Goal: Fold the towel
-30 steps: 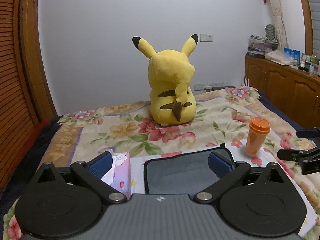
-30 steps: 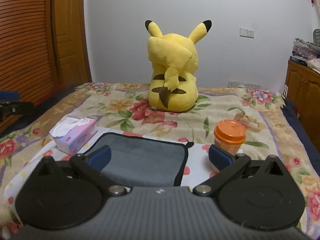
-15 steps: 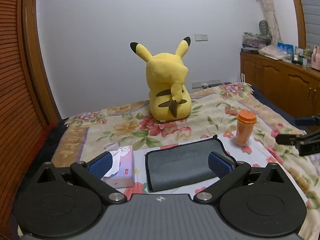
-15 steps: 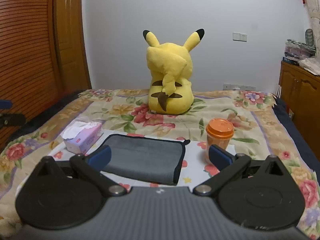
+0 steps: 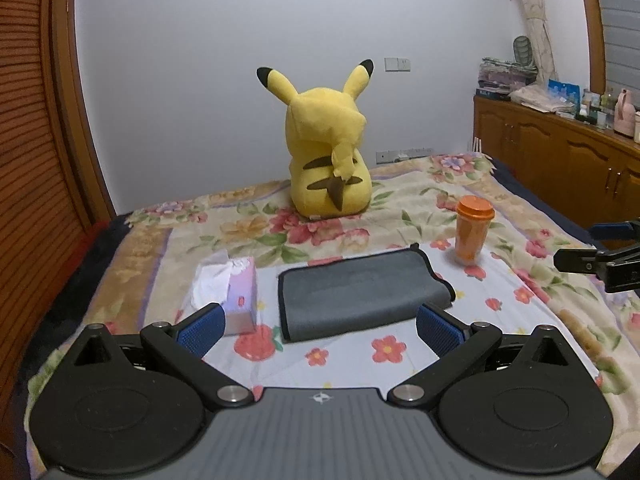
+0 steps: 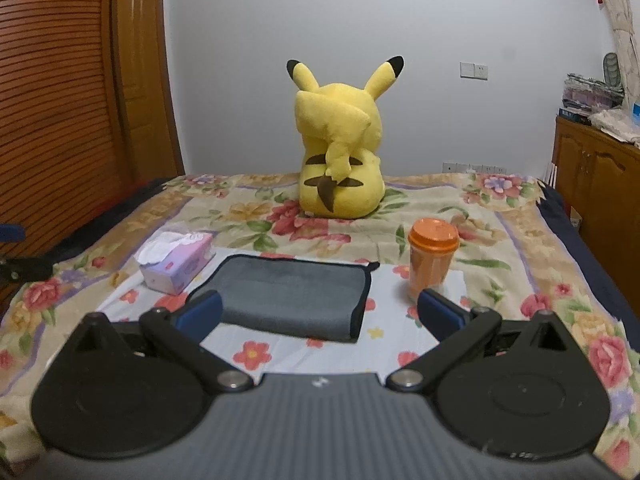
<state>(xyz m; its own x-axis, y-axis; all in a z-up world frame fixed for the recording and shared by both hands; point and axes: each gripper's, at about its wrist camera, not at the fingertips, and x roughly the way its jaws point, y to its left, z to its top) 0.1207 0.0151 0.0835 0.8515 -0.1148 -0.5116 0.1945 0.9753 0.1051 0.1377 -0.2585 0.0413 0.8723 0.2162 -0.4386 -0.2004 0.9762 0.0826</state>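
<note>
Evidently both units had pulled back: left hand-held gripper and right hand-held gripper wide, empty; folded towel lay ahead; fold apparently finished.

No readable text, label or number on anything in either view.

1. The right gripper is cut off by the left view's right edge.
2. The left gripper is cut off by the right view's left edge.
3. Items on the cabinet are too small to identify.
</note>
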